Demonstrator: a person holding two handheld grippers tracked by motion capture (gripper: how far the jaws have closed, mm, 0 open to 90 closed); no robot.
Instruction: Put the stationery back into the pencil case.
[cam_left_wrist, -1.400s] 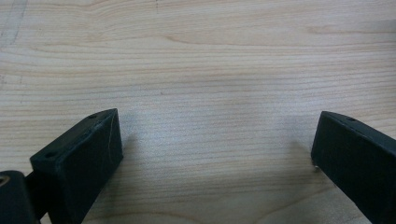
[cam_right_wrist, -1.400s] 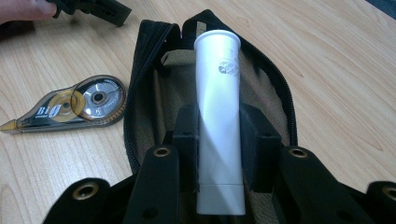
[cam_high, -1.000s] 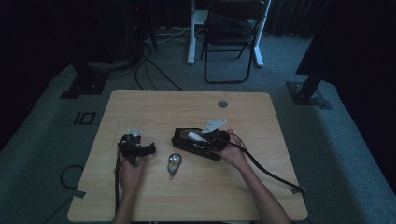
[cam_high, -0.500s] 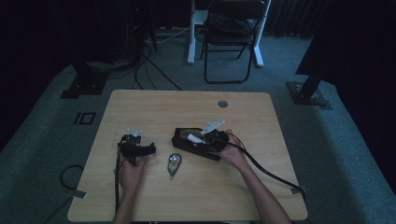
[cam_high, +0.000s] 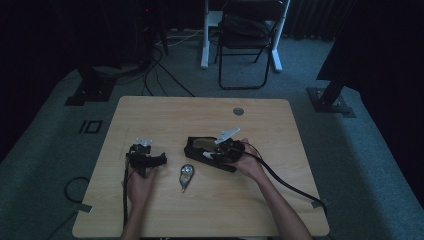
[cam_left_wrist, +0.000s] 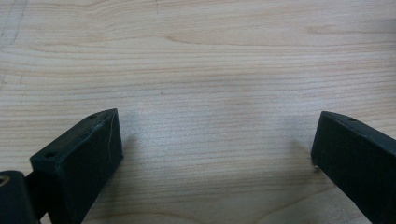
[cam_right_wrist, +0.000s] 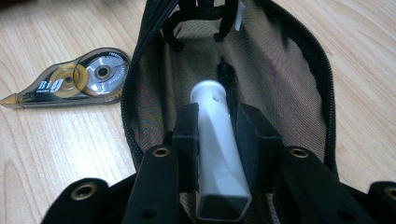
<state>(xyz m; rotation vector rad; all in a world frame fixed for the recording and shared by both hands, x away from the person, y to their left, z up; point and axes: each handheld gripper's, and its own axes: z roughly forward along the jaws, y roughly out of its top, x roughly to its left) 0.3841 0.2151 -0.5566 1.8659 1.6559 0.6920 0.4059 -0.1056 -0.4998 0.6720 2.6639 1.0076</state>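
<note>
Your right gripper (cam_right_wrist: 215, 135) pinches a white marker (cam_right_wrist: 218, 154), both pads pressed on its sides, its tip pointing into the open black pouch (cam_right_wrist: 280, 79). The marker's near end is cut off by the gripper body, and deep in the pouch a dark pen-like thing (cam_right_wrist: 227, 74) is too dim to name. In the high view the room is dark: your right gripper (cam_high: 223, 147) merges with the pouch (cam_high: 200, 150), so the marker cannot be picked out there. The pouch lies mid-table, slightly toward the right edge.

Your left gripper (cam_left_wrist: 215, 149) stands spread wide, with bare wood of the table (cam_left_wrist: 210, 56) between its jaws; it rests near the left edge (cam_high: 147, 157). A tape roller (cam_high: 186, 174) lies between the two grippers, just beside the pouch's zip edge (cam_right_wrist: 74, 79).

The far half of the table (cam_high: 200, 115) is open, as is the strip along the near edge.
</note>
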